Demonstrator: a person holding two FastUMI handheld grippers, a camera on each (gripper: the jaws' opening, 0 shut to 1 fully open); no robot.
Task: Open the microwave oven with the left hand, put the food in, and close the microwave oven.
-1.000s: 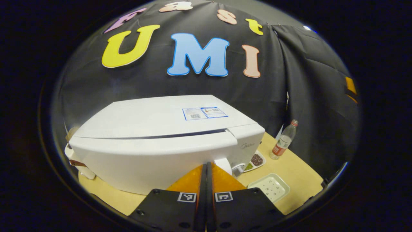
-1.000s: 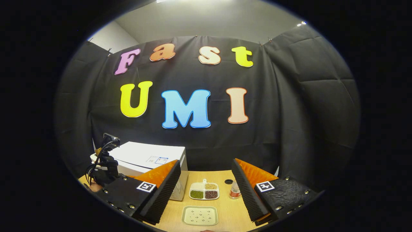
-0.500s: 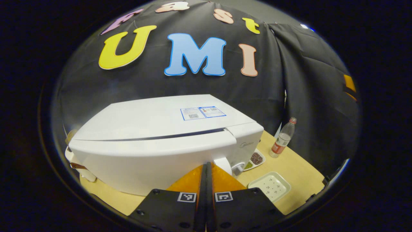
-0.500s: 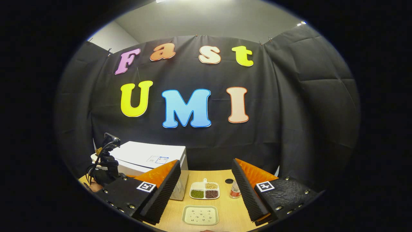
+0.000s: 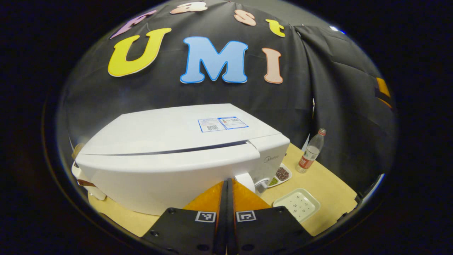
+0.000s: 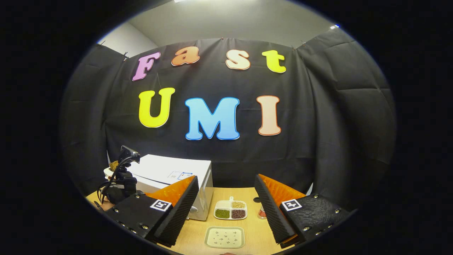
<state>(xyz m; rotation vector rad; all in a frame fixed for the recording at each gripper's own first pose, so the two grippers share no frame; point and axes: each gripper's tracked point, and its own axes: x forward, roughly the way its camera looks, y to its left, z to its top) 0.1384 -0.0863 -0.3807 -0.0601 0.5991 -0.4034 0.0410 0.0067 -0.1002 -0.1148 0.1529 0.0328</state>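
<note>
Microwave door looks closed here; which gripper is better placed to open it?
Left. The left gripper, fingers together, sits right at the microwave front. The right gripper is open and farther back, facing the divided food tray.

Left gripper point(image 5: 227, 184) jaws pressed together; right gripper point(image 6: 226, 193) jaws spread wide.

White microwave oven point(image 5: 177, 141) with a blue-edged label point(image 5: 223, 123); tan table point(image 6: 260, 232); pale green speckled tray point(image 6: 225, 237); white divided dish point(image 6: 230, 210) with green, tan and maroon contents; red-capped, red-labelled bottle point(image 5: 311, 152)
</note>
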